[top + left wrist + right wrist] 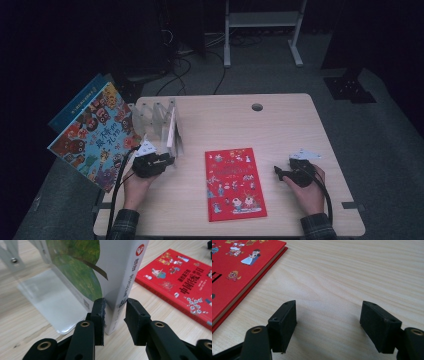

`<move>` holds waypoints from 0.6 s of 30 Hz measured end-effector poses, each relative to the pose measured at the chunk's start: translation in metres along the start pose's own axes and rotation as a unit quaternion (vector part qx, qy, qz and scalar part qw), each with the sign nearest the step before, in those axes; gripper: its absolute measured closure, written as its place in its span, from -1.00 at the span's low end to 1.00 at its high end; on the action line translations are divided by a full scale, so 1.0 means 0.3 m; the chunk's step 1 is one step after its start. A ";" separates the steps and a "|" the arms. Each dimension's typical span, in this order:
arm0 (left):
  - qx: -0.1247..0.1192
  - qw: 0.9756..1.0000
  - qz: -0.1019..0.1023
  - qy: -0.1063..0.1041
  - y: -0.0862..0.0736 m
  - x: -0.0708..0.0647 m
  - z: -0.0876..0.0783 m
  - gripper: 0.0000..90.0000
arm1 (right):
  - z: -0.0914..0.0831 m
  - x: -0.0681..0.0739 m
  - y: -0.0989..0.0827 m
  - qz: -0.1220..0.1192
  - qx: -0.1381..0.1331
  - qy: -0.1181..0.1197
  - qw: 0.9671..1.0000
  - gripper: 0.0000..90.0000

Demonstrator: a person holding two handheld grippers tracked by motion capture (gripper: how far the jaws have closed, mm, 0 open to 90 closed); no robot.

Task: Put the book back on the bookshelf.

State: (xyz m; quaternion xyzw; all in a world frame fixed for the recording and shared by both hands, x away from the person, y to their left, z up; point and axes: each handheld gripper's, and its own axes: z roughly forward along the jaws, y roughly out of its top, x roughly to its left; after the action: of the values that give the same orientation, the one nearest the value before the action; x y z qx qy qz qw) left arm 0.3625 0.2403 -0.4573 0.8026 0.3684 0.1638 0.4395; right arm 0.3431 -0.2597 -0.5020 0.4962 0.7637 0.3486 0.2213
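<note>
Up close, left gripper (113, 315) straddled spine of white book (125, 272), which stood upright in clear rack (152, 117) at table's (290, 125) far left. One jaw pressed book's green cover; other jaw stood just off spine, so grip not clenched. Right gripper (328, 322) rested near right, jaws spread wide, released, nothing between them, bare wood beneath. Red book (234, 182) lay flat between both hands. Colourful picture book (92, 135) leaned at table's left edge.
</note>
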 end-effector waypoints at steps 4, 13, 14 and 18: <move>-0.007 1.000 -0.006 -0.010 0.009 -0.012 0.021 0.51 | 0.001 0.001 0.000 0.000 0.000 0.000 1.000 -0.38; -0.005 1.000 -0.003 -0.005 0.007 -0.011 0.025 0.42 | 0.001 0.002 0.001 0.001 0.000 0.000 1.000 -0.38; -0.005 1.000 -0.003 -0.004 0.005 -0.010 0.024 0.41 | 0.001 0.002 0.001 0.001 0.000 0.000 1.000 -0.39; -0.002 1.000 0.007 -0.005 0.001 -0.008 0.012 0.32 | 0.001 0.002 0.001 0.001 0.000 0.000 1.000 -0.38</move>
State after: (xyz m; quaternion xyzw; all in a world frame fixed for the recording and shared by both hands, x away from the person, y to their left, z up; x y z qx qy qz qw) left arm 0.3631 0.2363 -0.4589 0.8052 0.3607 0.1632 0.4415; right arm 0.3432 -0.2589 -0.5020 0.4971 0.7632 0.3487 0.2210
